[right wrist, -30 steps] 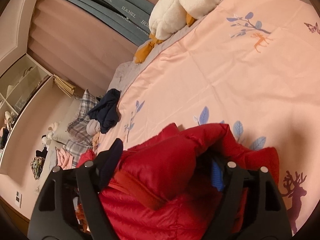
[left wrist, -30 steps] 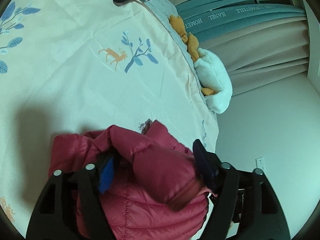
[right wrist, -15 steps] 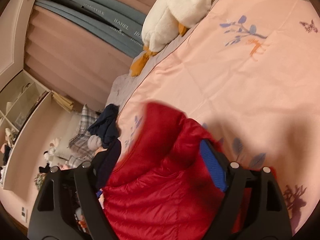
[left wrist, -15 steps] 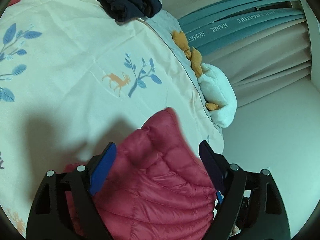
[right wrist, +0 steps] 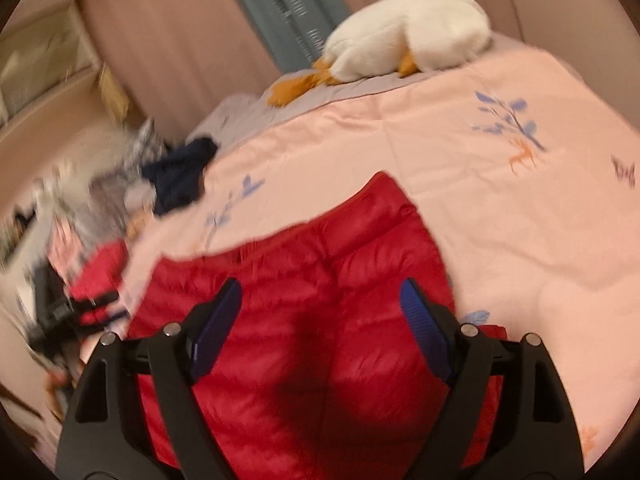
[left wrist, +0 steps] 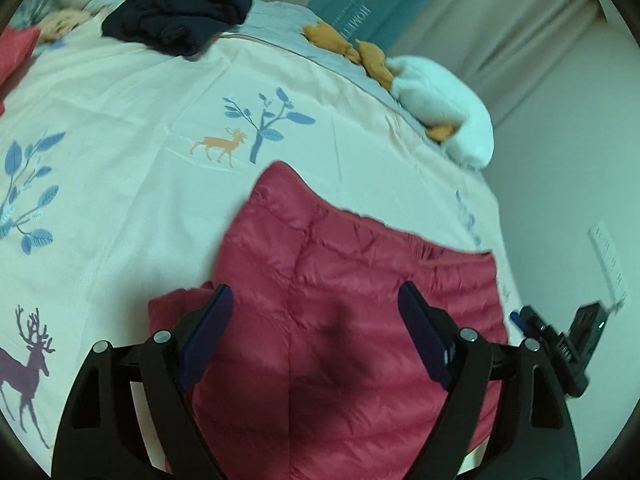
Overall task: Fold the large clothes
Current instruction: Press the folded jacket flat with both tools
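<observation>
1. Here we hold the left gripper [left wrist: 314, 320] and the right gripper [right wrist: 320, 312] above a red quilted down jacket [left wrist: 352, 300] on a deer-print duvet [left wrist: 132, 120]; both sets of fingers stand wide and grip nothing.

2. The jacket lies under and ahead of the fingers in both wrist views, its padded panels spread flat past the tips, nothing pinched between the pads.

3. We judge the fold partly done: the garment looks gathered into a compact, roughly squared slab, with one corner or flap [left wrist: 280, 188] jutting forward beyond the left gripper's fingertips.

4. A loose red edge [left wrist: 176, 304] shows just outside the left gripper's left finger, so tidying or a further fold seems to remain.

5. The jacket's long axis appears to run across our fingers, side to side along the near bed edge, with a centre seam [right wrist: 332, 272] pointing away from the fingertips toward the white plush duck [right wrist: 408, 36].

6. Far beyond the fingers, a crumpled navy garment [left wrist: 180, 12] waits unfolded near the bed's far side.
</observation>
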The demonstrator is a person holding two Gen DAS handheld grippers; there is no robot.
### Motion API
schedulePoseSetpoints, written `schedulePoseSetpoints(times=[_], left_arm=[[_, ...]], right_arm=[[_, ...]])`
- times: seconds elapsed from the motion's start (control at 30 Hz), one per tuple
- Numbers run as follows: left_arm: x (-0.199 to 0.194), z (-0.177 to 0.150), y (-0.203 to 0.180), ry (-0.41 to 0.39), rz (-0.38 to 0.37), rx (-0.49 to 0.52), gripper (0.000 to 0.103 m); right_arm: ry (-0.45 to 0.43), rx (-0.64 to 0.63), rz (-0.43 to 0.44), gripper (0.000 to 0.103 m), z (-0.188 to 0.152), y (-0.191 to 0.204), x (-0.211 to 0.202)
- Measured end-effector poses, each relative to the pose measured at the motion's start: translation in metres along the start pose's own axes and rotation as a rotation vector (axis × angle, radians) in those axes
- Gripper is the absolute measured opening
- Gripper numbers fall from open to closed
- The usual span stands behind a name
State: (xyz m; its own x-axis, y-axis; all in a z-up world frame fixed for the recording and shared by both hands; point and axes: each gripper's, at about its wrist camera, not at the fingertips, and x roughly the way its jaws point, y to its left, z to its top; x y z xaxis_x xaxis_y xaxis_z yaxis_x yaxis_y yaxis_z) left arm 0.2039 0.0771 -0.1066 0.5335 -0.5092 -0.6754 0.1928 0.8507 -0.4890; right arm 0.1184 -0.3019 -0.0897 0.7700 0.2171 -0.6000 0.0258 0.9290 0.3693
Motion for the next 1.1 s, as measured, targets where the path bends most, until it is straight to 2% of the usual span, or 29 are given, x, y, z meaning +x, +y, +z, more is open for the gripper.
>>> schedulePoseSetpoints(times=[0.2,0.4,0.83,1.1], left_arm=[[0.006,-0.029,-0.012,0.043,0.088,0.143,0.084],[0.01,-0.05,-0.009,0.079,0.121,0.204,0.085],[0.012,-0.06,0.005,0.111,0.074,0.161,0.085],[0.0,-0.065,0.005,0.099,0.093,0.155,0.085]], right_arm=[[0.065,-0.133,-0.05,0.083,-0.024,0.017,0.009],[0.112,-0.205,-0.124,0.08,-0.045,0.019,0.022],[0.149,-0.176,-0.102,0.08,-0.058,0.011,0.026],[0.119,-0.185,-0.111,0.081,-0.059,0.017,0.009]])
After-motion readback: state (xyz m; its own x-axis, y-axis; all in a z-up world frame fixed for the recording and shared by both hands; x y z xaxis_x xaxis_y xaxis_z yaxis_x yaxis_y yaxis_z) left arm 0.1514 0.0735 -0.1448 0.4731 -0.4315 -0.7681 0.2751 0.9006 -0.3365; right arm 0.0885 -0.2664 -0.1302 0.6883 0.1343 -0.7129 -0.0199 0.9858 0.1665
